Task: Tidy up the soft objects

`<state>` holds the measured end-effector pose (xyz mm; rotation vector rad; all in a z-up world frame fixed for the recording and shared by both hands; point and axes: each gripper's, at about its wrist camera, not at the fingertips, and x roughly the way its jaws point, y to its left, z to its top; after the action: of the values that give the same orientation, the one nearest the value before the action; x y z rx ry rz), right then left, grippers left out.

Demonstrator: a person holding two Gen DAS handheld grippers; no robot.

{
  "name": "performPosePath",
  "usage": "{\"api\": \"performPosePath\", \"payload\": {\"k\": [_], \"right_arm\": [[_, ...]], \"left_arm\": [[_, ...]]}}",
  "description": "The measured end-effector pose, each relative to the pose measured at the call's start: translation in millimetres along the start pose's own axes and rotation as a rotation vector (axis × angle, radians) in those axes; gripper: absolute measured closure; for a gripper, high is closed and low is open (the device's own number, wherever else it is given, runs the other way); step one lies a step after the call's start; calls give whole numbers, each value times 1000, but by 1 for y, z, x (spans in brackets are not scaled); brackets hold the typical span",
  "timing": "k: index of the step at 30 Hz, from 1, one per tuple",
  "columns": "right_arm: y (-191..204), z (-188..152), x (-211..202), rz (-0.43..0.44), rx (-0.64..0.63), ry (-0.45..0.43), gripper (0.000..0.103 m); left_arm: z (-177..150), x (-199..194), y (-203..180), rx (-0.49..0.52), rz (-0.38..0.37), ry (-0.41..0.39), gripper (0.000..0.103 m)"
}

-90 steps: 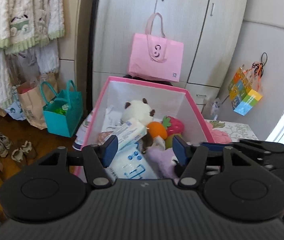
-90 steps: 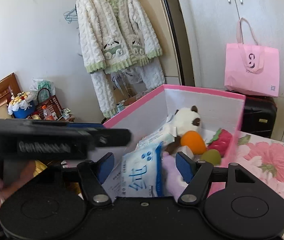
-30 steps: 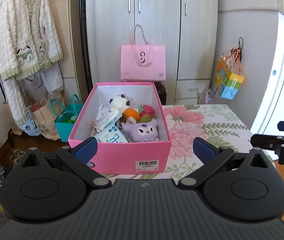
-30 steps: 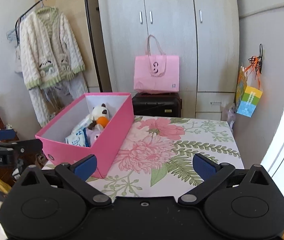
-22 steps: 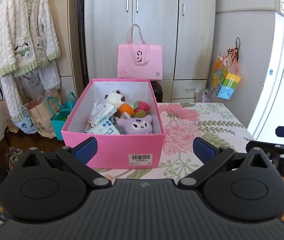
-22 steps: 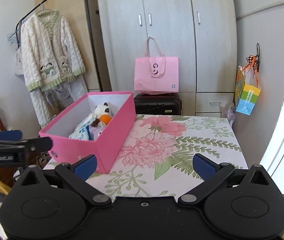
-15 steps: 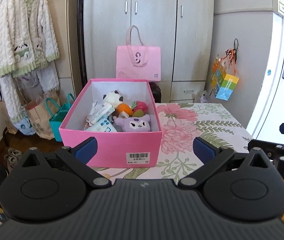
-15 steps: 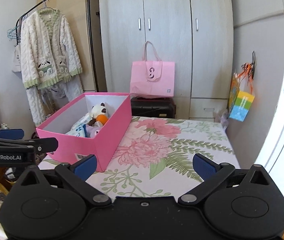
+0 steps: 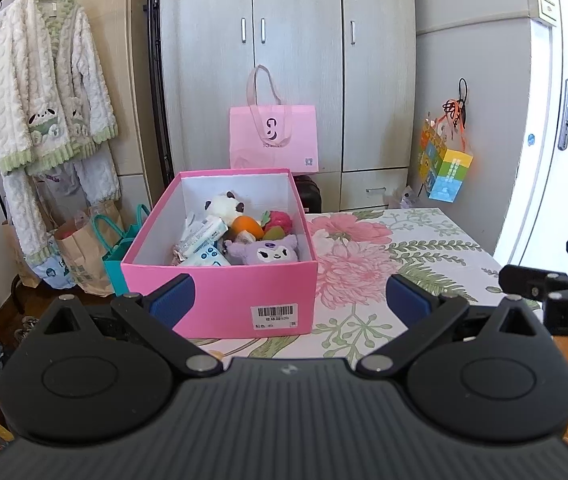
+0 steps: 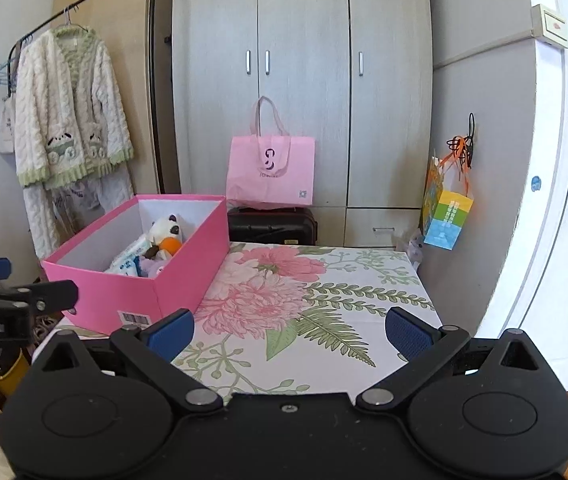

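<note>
A pink box (image 9: 220, 292) (image 10: 188, 264) stands on the left part of a table with a floral cloth (image 9: 384, 264) (image 10: 316, 296). Inside it lie a purple plush (image 9: 270, 250), a panda plush (image 9: 222, 208) (image 10: 164, 226), an orange toy (image 9: 246, 226), a red strawberry toy (image 9: 278, 220) and tissue packs (image 9: 200, 236). My left gripper (image 9: 290, 300) is open, held back in front of the box. My right gripper (image 10: 290, 330) is open above the cloth, to the right of the box. Both hold nothing.
A pink tote bag (image 9: 274, 138) sits on a black suitcase (image 10: 272, 226) before grey wardrobes. A fluffy white cardigan (image 9: 44, 96) hangs on a rack at left, with paper bags (image 9: 80, 252) on the floor below. A colourful gift bag (image 9: 444, 168) hangs on the right wall near a white door (image 10: 564, 200).
Both grippers have pulled back from inside the box to well in front of it and opened wider. The box's contents have stayed put.
</note>
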<state>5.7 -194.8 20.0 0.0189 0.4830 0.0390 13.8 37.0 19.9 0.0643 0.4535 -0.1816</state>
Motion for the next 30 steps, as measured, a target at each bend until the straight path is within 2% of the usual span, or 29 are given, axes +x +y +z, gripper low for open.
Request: {"api": "performPosePath", "payload": {"k": [11, 20, 24, 30], "right_arm": [[8, -3, 0, -16, 0, -16, 0], [9, -1, 2, -49, 5, -53, 0], [9, -1, 5, -49, 8, -47, 0], [9, -3, 10, -52, 12, -33, 0]], "left_arm": [[-6, 11, -2, -10, 4, 14, 0], [-8, 12, -3, 8, 39, -37, 0], [-8, 13, -3, 14, 57, -47, 0], [-8, 15, 0, 4, 41, -38, 0]]}}
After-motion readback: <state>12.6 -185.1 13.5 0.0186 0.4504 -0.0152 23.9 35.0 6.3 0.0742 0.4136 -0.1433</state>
